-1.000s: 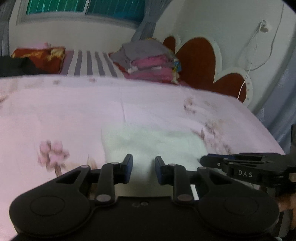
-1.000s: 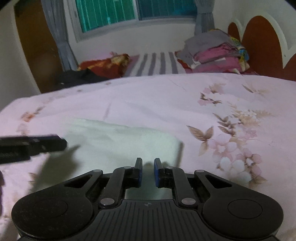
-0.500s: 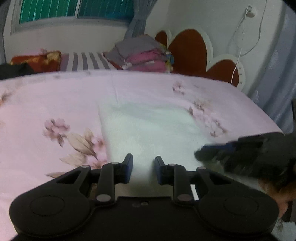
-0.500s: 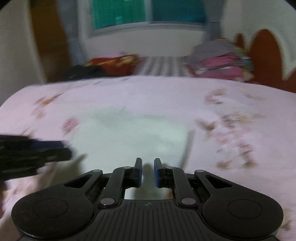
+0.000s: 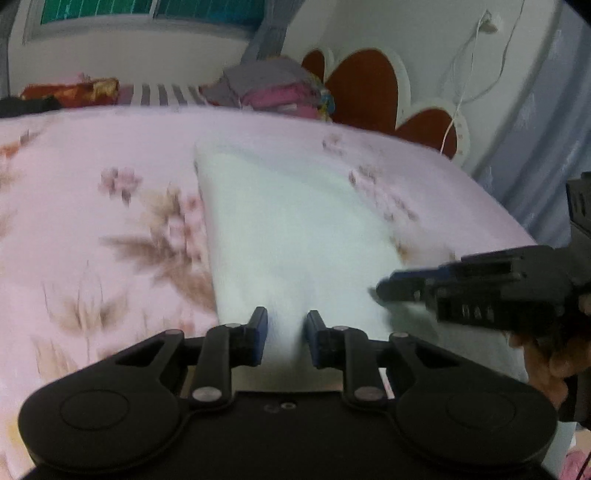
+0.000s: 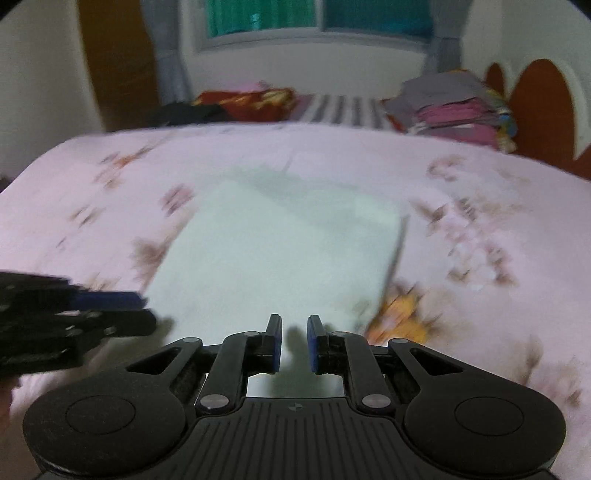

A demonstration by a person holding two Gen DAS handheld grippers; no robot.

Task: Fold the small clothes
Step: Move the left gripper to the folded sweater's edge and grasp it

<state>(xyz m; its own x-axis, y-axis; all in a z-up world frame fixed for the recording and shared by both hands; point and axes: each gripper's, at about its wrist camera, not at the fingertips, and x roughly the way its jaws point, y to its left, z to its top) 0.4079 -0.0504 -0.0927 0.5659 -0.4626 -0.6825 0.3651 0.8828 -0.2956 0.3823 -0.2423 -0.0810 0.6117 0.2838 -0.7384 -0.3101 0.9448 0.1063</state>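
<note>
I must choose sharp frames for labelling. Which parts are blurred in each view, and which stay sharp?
Left wrist view: bedsheet flowers and the right tool smeared; own left tool sharp. Right wrist view: sheet and white cloth blurred, the other tool smeared; own tool crisp.

A floral pink bed stands below a window, beside a red-and-white headboard.

Floral bedsheet, striped pillow

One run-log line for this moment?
step: folding | cloth: white, on pink bedspread | left tongs: near edge | right tongs: near edge
</note>
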